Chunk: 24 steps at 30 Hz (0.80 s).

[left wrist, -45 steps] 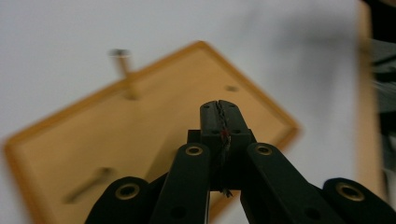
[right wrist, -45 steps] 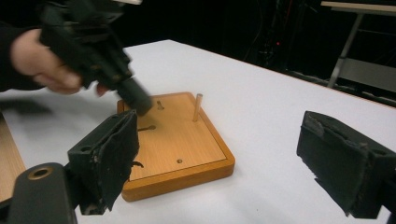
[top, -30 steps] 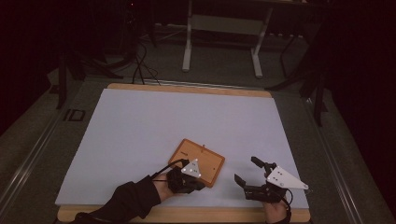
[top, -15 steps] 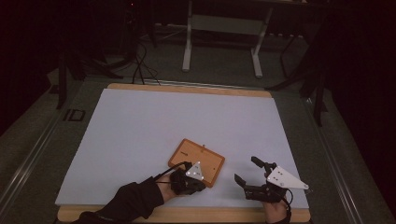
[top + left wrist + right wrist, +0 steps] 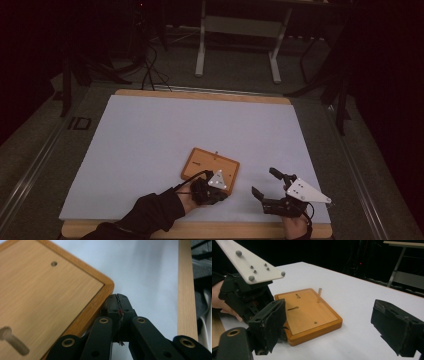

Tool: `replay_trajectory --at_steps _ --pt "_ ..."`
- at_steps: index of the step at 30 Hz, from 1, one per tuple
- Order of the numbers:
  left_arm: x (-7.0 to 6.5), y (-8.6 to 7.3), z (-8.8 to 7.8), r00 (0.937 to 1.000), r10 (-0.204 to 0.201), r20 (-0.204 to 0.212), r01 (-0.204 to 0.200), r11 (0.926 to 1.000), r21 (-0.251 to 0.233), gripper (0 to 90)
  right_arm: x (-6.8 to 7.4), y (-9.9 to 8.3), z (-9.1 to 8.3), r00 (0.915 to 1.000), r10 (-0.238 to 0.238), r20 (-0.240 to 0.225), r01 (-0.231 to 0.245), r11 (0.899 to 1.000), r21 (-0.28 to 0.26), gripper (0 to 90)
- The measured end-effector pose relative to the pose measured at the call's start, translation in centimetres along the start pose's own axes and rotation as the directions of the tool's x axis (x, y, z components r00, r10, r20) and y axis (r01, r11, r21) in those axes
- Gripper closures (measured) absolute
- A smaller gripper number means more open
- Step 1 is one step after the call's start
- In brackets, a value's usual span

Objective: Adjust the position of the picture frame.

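A flat wooden board (image 5: 210,169) lies on the white top of the bench (image 5: 150,135), near the front edge and a little right of the middle. It has a darker raised rim all around it. One thin wooden peg (image 5: 319,295) stands straight up from the board near its far side. There is a small round hole (image 5: 315,322) in the board too, and a couple of dark slots.

The left hand-held gripper (image 5: 220,188) sits at the near corner of the board. Its two black jaws are pressed tight together with nothing between them. From the left gripper view, the tips rest right beside the rounded corner of the board (image 5: 50,297); they may be touching its rim, but it is hard to be sure. A hand in a dark sleeve (image 5: 150,212) holds this gripper.

The right hand-held gripper (image 5: 264,182) is to the right of the board, over bare white bench. Its jaws are spread wide apart and hold nothing. It is near the board but not touching it. A grey three-cornered plate (image 5: 305,191) sits on top of it.

Beyond the bench the room is dark, with the legs of a metal stand (image 5: 237,47) on the floor.
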State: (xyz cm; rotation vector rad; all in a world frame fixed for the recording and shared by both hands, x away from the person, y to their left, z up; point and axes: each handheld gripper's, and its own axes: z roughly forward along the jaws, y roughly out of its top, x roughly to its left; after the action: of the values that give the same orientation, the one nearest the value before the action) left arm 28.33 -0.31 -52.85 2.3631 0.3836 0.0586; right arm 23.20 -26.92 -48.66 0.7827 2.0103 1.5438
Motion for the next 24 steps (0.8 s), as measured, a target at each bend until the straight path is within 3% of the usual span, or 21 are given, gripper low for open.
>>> replay_trajectory --at_steps 5,14,24 --pt "0.0 1.1 0.3 1.0 -0.001 -0.009 0.0 0.9996 -0.027 90.0 0.0 0.0 0.0 1.0 -0.001 0.0 0.001 1.0 -0.002 12.6" --pt "0.0 0.9 0.6 0.9998 0.014 -0.015 -0.014 0.9999 -0.002 90.0 -0.1 0.0 0.0 1.0 0.005 -0.003 -0.005 1.0 -0.002 12.6" --pt "0.9 1.3 1.1 0.9989 -0.01 -0.046 0.009 0.9999 -0.012 90.0 -0.1 0.0 -0.1 1.0 0.003 -0.003 -0.003 1.0 -0.003 12.6"
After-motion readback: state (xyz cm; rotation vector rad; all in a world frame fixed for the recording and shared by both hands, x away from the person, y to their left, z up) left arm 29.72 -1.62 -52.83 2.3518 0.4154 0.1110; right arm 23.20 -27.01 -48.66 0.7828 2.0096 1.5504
